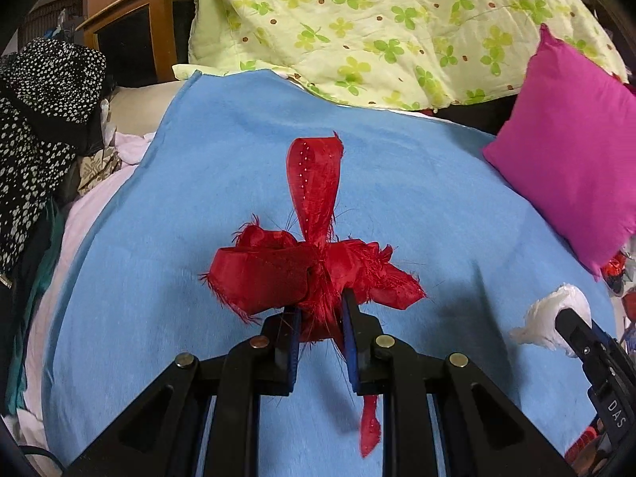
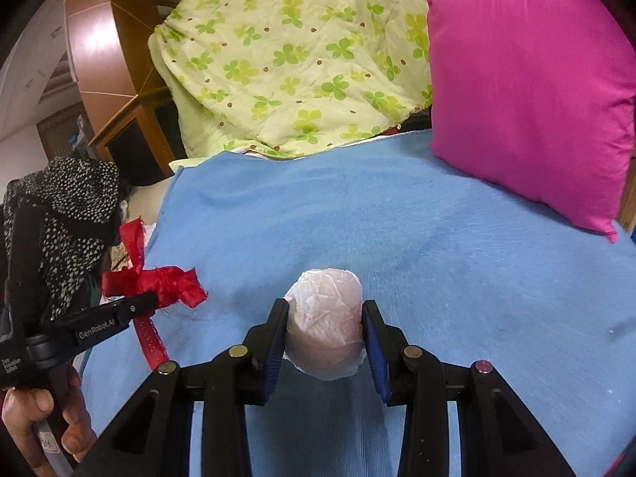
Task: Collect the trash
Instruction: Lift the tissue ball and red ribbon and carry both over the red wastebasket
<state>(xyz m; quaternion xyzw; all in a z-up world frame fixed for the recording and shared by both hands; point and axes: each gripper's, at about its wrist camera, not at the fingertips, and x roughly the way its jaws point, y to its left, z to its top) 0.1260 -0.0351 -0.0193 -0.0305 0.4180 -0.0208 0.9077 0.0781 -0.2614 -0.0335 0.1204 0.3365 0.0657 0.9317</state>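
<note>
My left gripper (image 1: 320,310) is shut on a frayed red ribbon bow (image 1: 302,266), held above the blue blanket (image 1: 198,198); one loop sticks up and a tail hangs below the jaws. In the right wrist view the same red ribbon bow (image 2: 159,282) shows at the left in the left gripper (image 2: 153,300). My right gripper (image 2: 325,318) is shut on a crumpled white plastic wad (image 2: 324,318), lifted over the blue blanket (image 2: 437,258). The white plastic wad (image 1: 552,314) also appears at the right edge of the left wrist view, in the right gripper (image 1: 566,318).
A magenta pillow (image 2: 524,91) lies at the blanket's right, a green clover-print quilt (image 2: 298,59) at the back. A black spotted cloth (image 1: 43,119) is heaped at the left by a wooden cabinet (image 1: 135,28). A person's hand (image 2: 43,417) grips the left handle. Red-and-white items (image 1: 620,274) lie under the pillow's corner.
</note>
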